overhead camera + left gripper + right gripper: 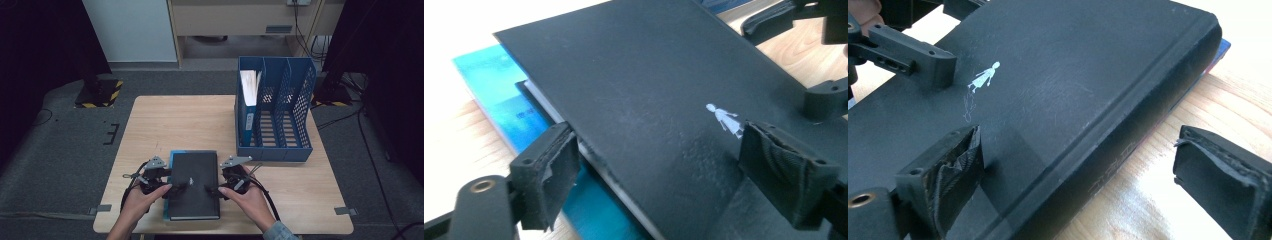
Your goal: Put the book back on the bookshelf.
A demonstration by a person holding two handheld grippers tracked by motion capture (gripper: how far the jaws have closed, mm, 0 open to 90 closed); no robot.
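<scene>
Jaws of both grippers stand wide, straddling opposite edges of the black book.

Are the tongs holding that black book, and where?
Nothing is gripped. The left tongs straddle the black hardcover book at its page edge, the right tongs at its spine, both open.
</scene>
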